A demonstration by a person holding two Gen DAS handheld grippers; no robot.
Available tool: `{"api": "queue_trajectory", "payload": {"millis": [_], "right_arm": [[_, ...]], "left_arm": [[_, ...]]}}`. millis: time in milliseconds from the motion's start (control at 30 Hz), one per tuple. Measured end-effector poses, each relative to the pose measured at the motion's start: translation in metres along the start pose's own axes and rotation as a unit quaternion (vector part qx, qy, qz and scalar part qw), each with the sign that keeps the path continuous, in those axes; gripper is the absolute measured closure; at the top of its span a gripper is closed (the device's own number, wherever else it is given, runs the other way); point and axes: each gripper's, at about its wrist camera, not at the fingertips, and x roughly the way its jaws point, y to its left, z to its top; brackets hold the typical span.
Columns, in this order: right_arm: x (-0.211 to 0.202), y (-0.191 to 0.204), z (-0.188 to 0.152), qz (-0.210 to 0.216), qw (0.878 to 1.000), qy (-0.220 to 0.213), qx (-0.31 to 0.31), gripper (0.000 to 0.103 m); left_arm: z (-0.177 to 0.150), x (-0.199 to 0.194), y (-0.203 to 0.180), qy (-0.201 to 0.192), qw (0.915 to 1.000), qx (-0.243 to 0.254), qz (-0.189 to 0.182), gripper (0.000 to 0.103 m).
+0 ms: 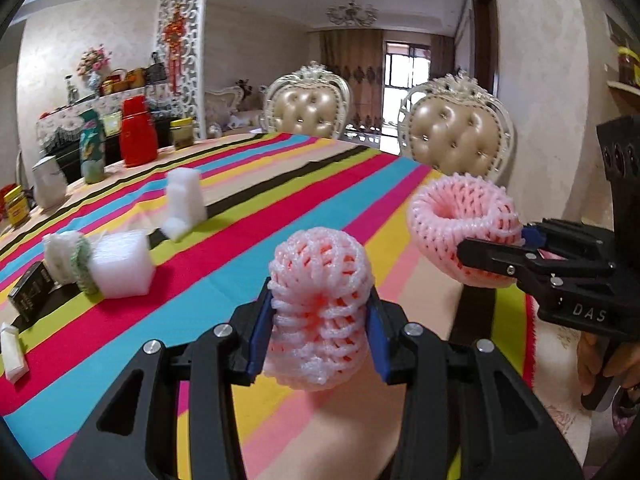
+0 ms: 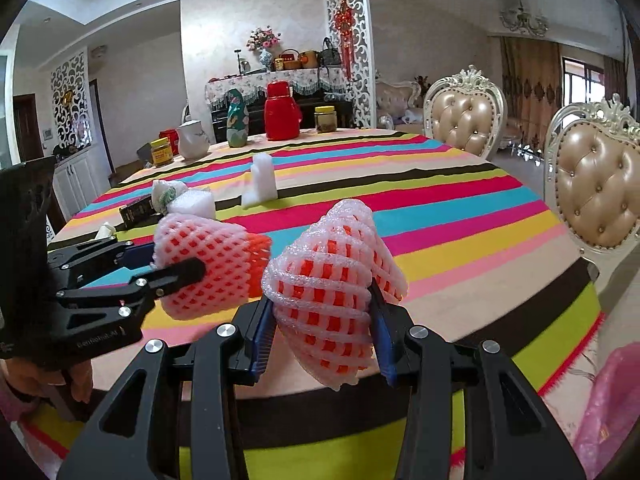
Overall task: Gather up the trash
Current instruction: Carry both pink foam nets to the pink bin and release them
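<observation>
- Both grippers are loaded. The left gripper (image 1: 318,322) has its blue-padded fingers (image 1: 256,344) clenched on a pink foam mesh fruit sleeve (image 1: 320,300), low centre of the left wrist view, held clear above the cloth.
- The right gripper (image 2: 322,316) grips a second pink foam mesh sleeve (image 2: 332,280), lower centre of the right wrist view, pads squeezing its netting from both sides.
- Each tool shows in the other's camera: the right one at mid-right of the left view, the left one at mid-left of the right view, side by side and apart.
- My read: pick-up is done for these two pieces, and this is the carrying stage. No bin or bag is clearly in sight. A pink plastic something at the lower right edge of the right view may be one, but I cannot tell.
- Next move calls for keeping both grips firm, since the foam is soft and springy, and reaching a drop-off before letting go.
- More trash waits on the counter (image 2: 460,216), under its bright striped cloth: a white foam block (image 1: 122,268) with a white-and-green net bundle (image 1: 66,258) at left, an upright white foam piece (image 1: 184,202) beyond, and a small black box (image 1: 30,292).
- At the far end stand a red thermos flask (image 2: 281,112), a teal patterned bottle (image 2: 237,120) and jars.
- Two cream tufted chairs (image 1: 456,136) sit at upper right.
</observation>
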Motion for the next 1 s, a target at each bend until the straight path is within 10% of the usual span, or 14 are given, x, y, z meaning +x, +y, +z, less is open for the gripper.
{"api": "queue_trajectory", "payload": {"millis": [600,1000], "right_arm": [[-0.081,-0.085,-0.032,-0.094,0.994,-0.025,0.054,0.061],[-0.167,-0.178,-0.079,-0.233,0.964,-0.032,0.125,0.059]], "left_arm": [[0.036,0.01,-0.086,-0.036,0.9953,0.045,-0.077,0.062],[0.062,0.028,-0.205,-0.049,0.9736,0.095,-0.202,0.061]]}}
